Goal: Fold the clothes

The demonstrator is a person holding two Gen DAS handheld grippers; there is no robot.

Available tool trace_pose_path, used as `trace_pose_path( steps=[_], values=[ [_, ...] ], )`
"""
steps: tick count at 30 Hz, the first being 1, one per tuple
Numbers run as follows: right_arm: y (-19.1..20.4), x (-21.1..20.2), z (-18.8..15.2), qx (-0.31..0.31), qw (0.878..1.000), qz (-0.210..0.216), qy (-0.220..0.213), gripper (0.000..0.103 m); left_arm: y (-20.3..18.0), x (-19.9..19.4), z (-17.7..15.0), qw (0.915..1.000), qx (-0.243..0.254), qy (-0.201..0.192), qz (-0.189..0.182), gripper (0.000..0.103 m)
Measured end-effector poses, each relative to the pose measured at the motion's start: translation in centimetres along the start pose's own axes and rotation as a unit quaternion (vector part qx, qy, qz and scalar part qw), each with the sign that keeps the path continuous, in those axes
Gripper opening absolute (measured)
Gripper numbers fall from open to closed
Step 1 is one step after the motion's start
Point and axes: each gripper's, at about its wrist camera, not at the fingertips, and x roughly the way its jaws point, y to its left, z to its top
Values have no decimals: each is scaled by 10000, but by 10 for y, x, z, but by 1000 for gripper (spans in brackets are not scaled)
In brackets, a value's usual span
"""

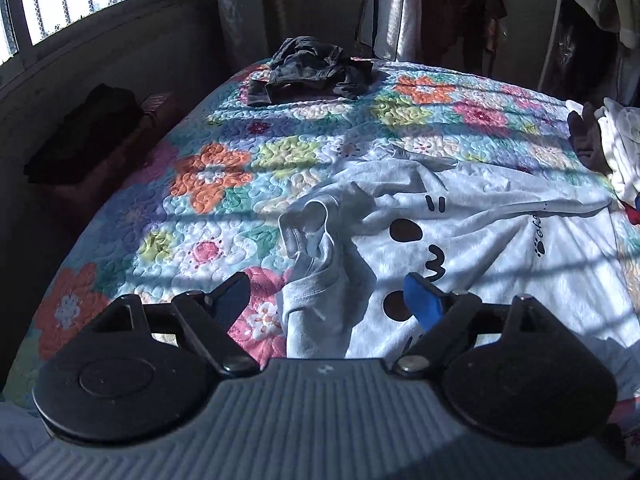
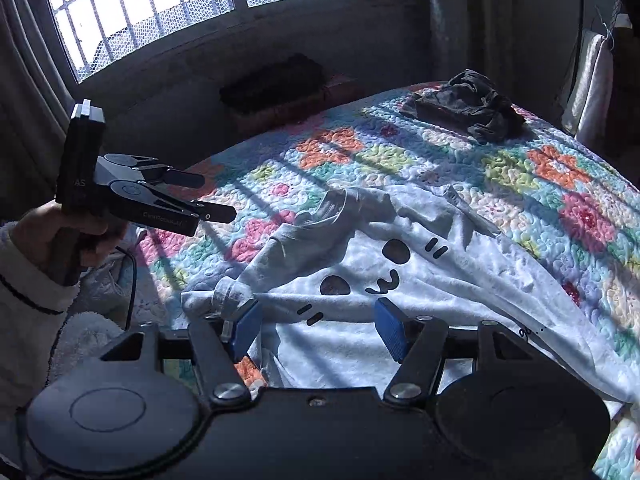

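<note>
A white T-shirt [image 1: 472,232] with a black cartoon face print lies spread and rumpled on the floral quilt [image 1: 224,168]; it also shows in the right wrist view [image 2: 400,312]. Its near sleeve [image 1: 316,280] is bunched and folded over. My left gripper [image 1: 332,300] is open and empty, hovering just above that sleeve. It shows from the side in the right wrist view [image 2: 212,196], held in a hand at the left, above the bed edge. My right gripper [image 2: 316,328] is open and empty, low over the shirt's near edge, its left finger beside a sleeve cuff [image 2: 232,296].
A dark crumpled garment [image 1: 312,72] lies at the quilt's far end, also in the right wrist view [image 2: 468,106]. A pile of white and dark clothes [image 1: 612,148] sits at the right edge. A barred window [image 2: 200,8] and a low bench [image 2: 280,92] stand beyond the bed. Clothes hang at the back right [image 1: 404,12].
</note>
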Motion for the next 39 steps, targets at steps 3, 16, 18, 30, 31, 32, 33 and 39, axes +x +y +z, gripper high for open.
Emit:
trace_pose_path(
  steps=[3, 16, 18, 30, 31, 32, 33, 39],
  values=[
    [-10, 36, 23, -340, 9984, -278, 366, 68, 1, 27, 11, 9996, -31, 210, -177, 84],
    [-108, 156, 65, -365, 9959, 13, 822, 68, 15, 161, 61, 9955, 403, 656, -549, 84],
    [-118, 171, 66, -726, 9925, -188, 962, 68, 20, 182, 73, 9955, 137, 686, -645, 84],
    [-208, 258, 63, -426, 9944, -336, 911, 68, 11, 304, 125, 9907, 199, 940, -961, 84],
    [-215, 265, 64, -355, 9944, -317, 948, 68, 14, 307, 129, 9918, 178, 805, -975, 84],
    [-222, 271, 66, -284, 9943, -298, 985, 68, 16, 312, 133, 9917, 229, 748, -1019, 84],
    [-227, 277, 68, -220, 9942, -274, 1017, 68, 15, 320, 135, 9898, 375, 831, -1098, 84],
    [-236, 293, 70, -467, 9896, -411, 1297, 68, 6, 345, 125, 9753, 796, 1363, -1543, 84]
  ],
)
